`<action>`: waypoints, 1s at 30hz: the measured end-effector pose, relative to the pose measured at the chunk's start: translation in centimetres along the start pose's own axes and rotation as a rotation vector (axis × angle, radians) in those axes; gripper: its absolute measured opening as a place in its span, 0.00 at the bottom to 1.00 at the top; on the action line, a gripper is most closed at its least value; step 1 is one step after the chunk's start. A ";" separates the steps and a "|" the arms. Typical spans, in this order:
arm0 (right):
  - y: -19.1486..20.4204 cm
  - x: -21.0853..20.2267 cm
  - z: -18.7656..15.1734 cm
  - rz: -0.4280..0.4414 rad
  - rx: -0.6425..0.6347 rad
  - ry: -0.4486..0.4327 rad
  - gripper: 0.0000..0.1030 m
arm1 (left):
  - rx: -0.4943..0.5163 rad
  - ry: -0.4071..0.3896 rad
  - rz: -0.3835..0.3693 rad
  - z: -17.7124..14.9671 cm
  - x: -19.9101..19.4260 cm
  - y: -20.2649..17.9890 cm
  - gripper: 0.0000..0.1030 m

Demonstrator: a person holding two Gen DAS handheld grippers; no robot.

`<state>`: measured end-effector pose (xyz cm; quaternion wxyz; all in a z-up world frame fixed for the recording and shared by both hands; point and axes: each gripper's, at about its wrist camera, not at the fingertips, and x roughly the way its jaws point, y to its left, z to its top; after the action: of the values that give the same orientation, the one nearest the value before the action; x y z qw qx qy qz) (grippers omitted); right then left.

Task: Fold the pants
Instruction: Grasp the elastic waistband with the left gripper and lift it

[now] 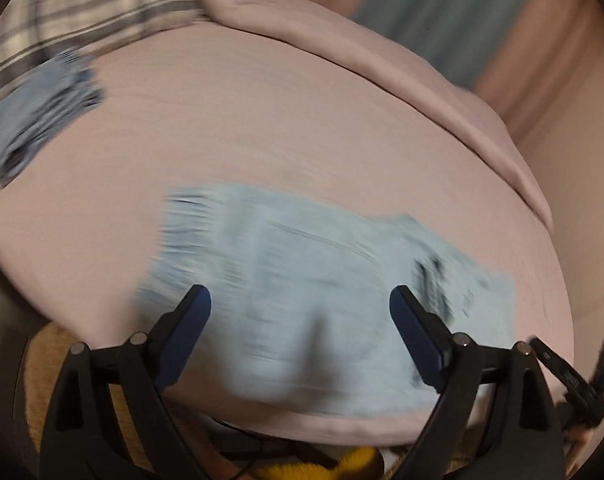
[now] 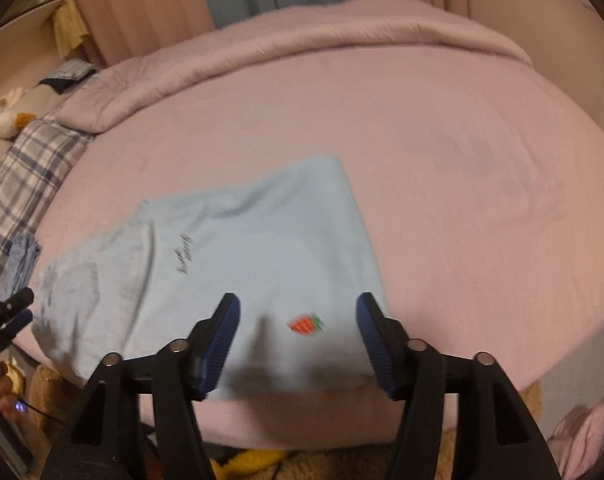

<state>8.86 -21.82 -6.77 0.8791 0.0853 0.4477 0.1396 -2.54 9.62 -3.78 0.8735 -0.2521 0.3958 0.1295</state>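
Light blue pants (image 2: 238, 256) lie folded flat on the pink bed (image 2: 441, 152), near its front edge, with a small red strawberry print (image 2: 305, 323) and dark lettering. My right gripper (image 2: 298, 308) is open and empty, hovering above the pants' near edge. My left gripper (image 1: 300, 300) is open and empty above the same pants (image 1: 302, 292), which look motion-blurred in the left wrist view. The left gripper also shows at the left edge of the right wrist view (image 2: 18, 308).
A folded blue garment (image 1: 38, 120) lies at the bed's left by a plaid pillow (image 2: 26, 176). A rolled pink duvet (image 2: 302, 32) lines the far side. Pink curtains and a teal curtain hang behind. Something yellow (image 2: 246, 460) lies on the floor below the bed edge.
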 end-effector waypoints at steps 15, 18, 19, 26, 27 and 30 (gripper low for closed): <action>3.8 2.7 0.3 0.106 -0.005 0.008 0.68 | -0.234 0.084 0.106 -1.1 2.5 7.4 0.88; 3.9 2.9 -0.2 0.099 -0.011 0.024 0.68 | -0.240 0.088 0.097 -1.6 2.8 7.3 0.88; 3.8 2.9 -0.3 0.097 -0.011 0.025 0.68 | -0.243 0.086 0.094 -1.4 3.0 7.5 0.87; 3.5 3.3 -0.5 0.109 0.009 0.038 0.68 | -0.323 0.084 -0.009 -1.8 2.7 8.0 0.72; 3.5 3.3 -0.5 0.108 0.008 0.038 0.68 | -0.332 0.091 -0.036 -1.8 2.7 7.9 0.68; 3.4 3.4 -0.5 0.116 0.008 0.045 0.68 | -0.349 0.100 -0.077 -2.0 2.8 7.8 0.63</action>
<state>9.74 -17.52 -8.73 0.8589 0.1112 0.4622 0.1904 -5.23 15.15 -9.63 0.8000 -0.4210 0.4002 0.1502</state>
